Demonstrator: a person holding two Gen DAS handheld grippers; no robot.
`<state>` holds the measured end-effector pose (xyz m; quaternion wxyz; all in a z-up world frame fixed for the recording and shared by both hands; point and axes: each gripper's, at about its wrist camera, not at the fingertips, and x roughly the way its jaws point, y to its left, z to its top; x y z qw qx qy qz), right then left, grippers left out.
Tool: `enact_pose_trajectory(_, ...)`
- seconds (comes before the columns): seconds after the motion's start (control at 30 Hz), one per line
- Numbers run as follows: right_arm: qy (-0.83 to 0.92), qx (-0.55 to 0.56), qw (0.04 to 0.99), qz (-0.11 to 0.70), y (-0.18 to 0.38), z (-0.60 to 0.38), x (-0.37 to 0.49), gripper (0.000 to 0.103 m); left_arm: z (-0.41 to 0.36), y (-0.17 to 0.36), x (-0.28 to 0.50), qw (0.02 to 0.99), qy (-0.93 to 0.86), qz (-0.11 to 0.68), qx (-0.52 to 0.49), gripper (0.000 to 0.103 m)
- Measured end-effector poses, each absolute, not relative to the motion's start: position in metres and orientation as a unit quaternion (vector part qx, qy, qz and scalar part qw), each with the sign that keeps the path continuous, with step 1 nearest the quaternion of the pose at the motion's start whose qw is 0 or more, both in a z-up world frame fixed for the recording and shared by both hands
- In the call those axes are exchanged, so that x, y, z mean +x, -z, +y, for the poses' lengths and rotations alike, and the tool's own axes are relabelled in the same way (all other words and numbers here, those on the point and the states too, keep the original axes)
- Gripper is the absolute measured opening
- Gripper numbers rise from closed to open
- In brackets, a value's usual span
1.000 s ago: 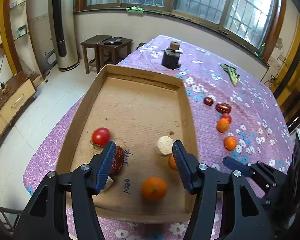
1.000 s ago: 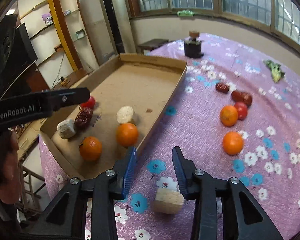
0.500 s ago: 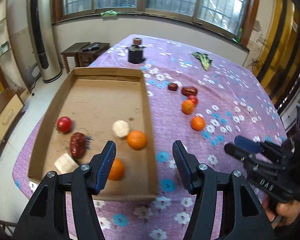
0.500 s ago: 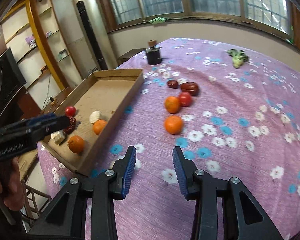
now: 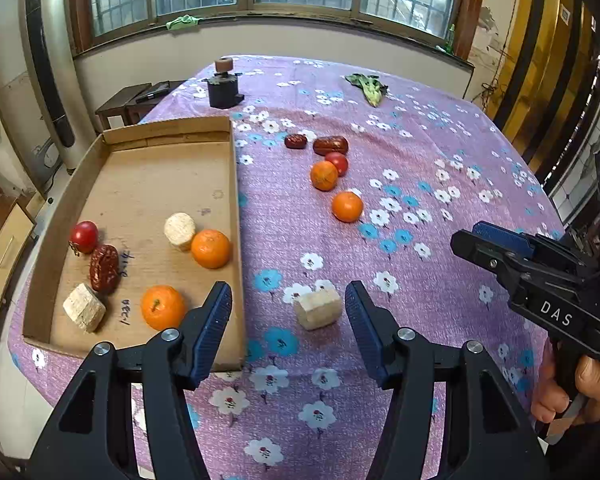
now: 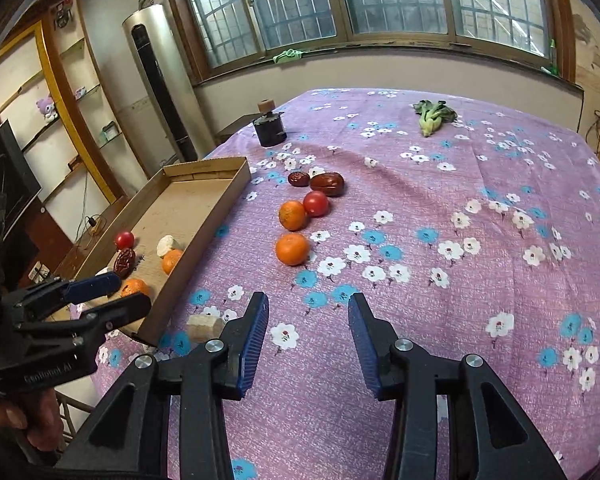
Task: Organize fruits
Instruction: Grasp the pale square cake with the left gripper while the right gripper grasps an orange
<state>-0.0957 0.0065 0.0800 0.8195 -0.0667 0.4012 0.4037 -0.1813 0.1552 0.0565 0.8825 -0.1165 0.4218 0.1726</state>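
Observation:
A cardboard tray (image 5: 148,184) holds two oranges (image 5: 211,248), a red tomato (image 5: 84,237), a dried date (image 5: 104,268) and two pale chunks (image 5: 179,231). On the cloth outside lie two oranges (image 5: 347,207), a tomato (image 5: 337,163), two dates (image 5: 330,145) and a pale chunk (image 5: 318,310). My left gripper (image 5: 288,326) is open and empty, with that loose chunk between and just beyond its fingertips. My right gripper (image 6: 308,340) is open and empty above bare cloth, short of the orange (image 6: 292,249); the chunk (image 6: 205,327) lies to its left.
A dark jar with a cork top (image 5: 223,86) stands at the far end of the purple flowered tablecloth (image 6: 460,208). A leafy green vegetable (image 6: 434,115) lies at the far right. The table's near edge drops to the floor. Shelves and a tall air conditioner (image 6: 160,80) stand left.
Both grippers have pulled back and risen. The left one swung right, off the tray, to face the loose chunk. The right one moved right, away from that chunk.

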Motion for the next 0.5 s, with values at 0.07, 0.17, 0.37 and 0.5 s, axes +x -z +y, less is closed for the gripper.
enact_pose_trajectory(0.07,-0.402,-0.066,0.819,0.403,-0.079,0.004,-0.095,0.043,0.152,-0.054,-0.181,0.882,-0.17,0.425,-0.116,0.058)
enact_pose_trajectory(0.17,-0.401,-0.064,0.819,0.406,-0.076,0.003,-0.095,0.043,0.149,-0.051,-0.18,0.881,-0.165,0.428,-0.116,0.058)
enact_pose_trajectory(0.37,-0.401,-0.063,0.818,0.408,-0.074,0.001,-0.095,0.043,0.145,-0.043,-0.178,0.879,-0.152,0.436,-0.12,0.058)
enact_pose_trajectory(0.5,-0.402,-0.063,0.817,0.41,-0.072,0.002,-0.096,0.043,0.142,-0.035,-0.175,0.878,-0.139,0.44,-0.127,0.058)
